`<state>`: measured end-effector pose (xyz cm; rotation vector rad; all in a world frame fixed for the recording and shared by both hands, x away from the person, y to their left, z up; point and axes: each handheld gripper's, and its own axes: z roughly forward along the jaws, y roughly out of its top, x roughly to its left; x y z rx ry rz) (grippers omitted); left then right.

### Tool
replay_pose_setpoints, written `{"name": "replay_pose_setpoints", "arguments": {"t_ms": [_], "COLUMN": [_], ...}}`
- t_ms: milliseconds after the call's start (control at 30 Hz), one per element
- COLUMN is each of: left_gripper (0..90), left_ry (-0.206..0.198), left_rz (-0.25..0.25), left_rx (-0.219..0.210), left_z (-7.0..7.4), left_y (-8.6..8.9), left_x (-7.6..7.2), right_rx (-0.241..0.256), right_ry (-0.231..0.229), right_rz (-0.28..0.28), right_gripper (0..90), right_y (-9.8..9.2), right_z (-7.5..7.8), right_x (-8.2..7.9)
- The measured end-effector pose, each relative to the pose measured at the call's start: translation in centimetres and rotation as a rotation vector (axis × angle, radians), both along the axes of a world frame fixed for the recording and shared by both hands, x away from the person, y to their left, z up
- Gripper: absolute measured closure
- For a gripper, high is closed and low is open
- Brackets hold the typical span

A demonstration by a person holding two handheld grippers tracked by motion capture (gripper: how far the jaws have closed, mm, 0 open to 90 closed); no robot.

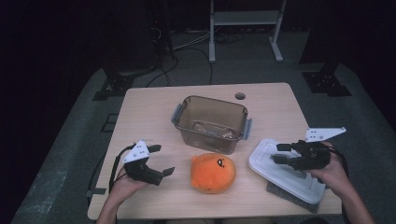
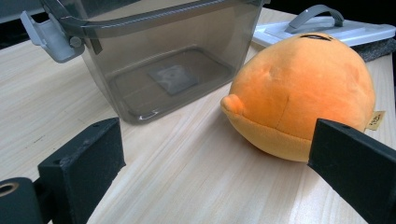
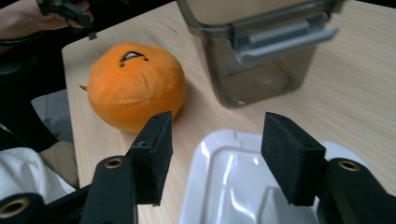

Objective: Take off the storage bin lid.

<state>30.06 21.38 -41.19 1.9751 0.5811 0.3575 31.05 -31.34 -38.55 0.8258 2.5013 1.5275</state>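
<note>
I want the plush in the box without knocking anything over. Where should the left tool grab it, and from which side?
Grip the plush across its round middle, coming from its left, where the left tool already waits open and bare table lies between. It sits flat-bottomed with a soft domed body, so the sides should squash and hold. The box stands behind it, so approaching sideways likely avoids bumping it.

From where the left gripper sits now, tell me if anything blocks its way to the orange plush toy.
Nothing visible does. The left gripper is open beside the orange plush toy, with bare table between them. The brown container stands behind the toy, and the white lid lies on its far side.
</note>
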Motion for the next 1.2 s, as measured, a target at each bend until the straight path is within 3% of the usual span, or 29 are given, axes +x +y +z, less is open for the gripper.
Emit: {"name": "replay_pose_setpoints", "arguments": {"t_ms": [333, 600, 1200], "left_gripper": [2.7, 2.7, 2.7], "left_ry": [-0.003, -0.002, -0.005], "left_rz": [-0.001, 0.000, 0.008], "left_rx": [-0.001, 0.002, -0.003], "left_z": [0.1, 0.1, 0.1], "left_y": [0.1, 0.1, 0.3], "left_x": [-0.1, 0.0, 0.0], "right_rx": [0.005, 0.024, 0.012], "right_ry": [-0.018, -0.018, -0.041], "right_rz": [0.085, 0.131, 0.230], "right_gripper": [38.2, 36.0, 33.8], "right_y": [3.0, 5.0, 9.8], "right_z": [1.3, 1.6, 3.4], "right_x": [0.2, 0.5, 0.9]}}
